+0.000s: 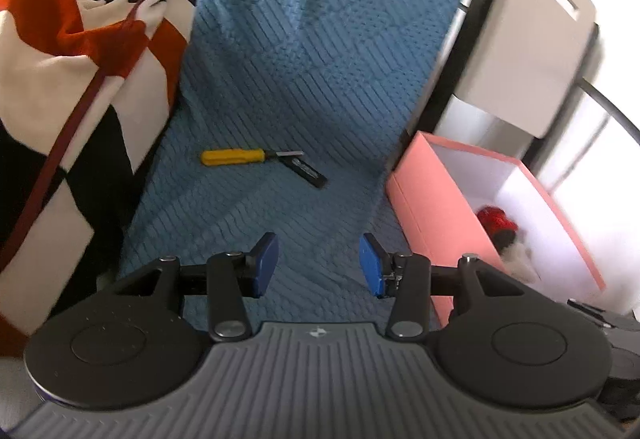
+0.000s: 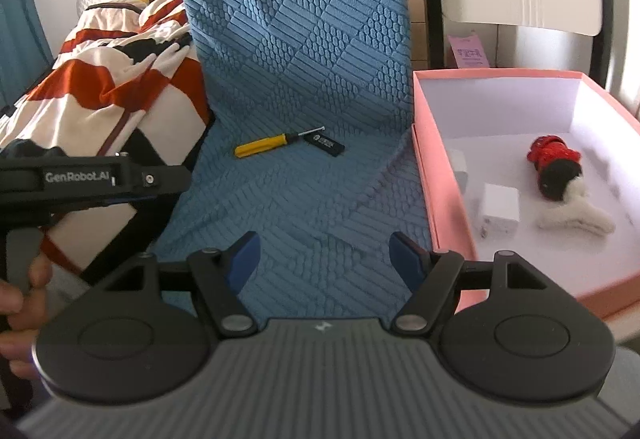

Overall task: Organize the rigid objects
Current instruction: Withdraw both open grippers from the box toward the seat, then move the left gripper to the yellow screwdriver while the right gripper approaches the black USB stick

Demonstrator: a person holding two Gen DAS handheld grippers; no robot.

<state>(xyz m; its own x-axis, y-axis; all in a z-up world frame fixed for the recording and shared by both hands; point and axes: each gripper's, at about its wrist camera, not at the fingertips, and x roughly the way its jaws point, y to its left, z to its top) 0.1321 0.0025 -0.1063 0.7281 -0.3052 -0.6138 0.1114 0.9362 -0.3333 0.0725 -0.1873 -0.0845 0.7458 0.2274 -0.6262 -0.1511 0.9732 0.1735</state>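
Support: blue textured cover (image 2: 304, 199). On it: yellow-handled screwdriver (image 2: 266, 145), its tip touching a small black flat object (image 2: 325, 144); open pink box (image 2: 424, 175) at right edge; patterned blanket (image 2: 108, 91) bunched at left.

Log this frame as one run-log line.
left gripper: open, empty | right gripper: open, empty | yellow screwdriver, black stick: on blue cloth | pink box: white adapter, plush toy
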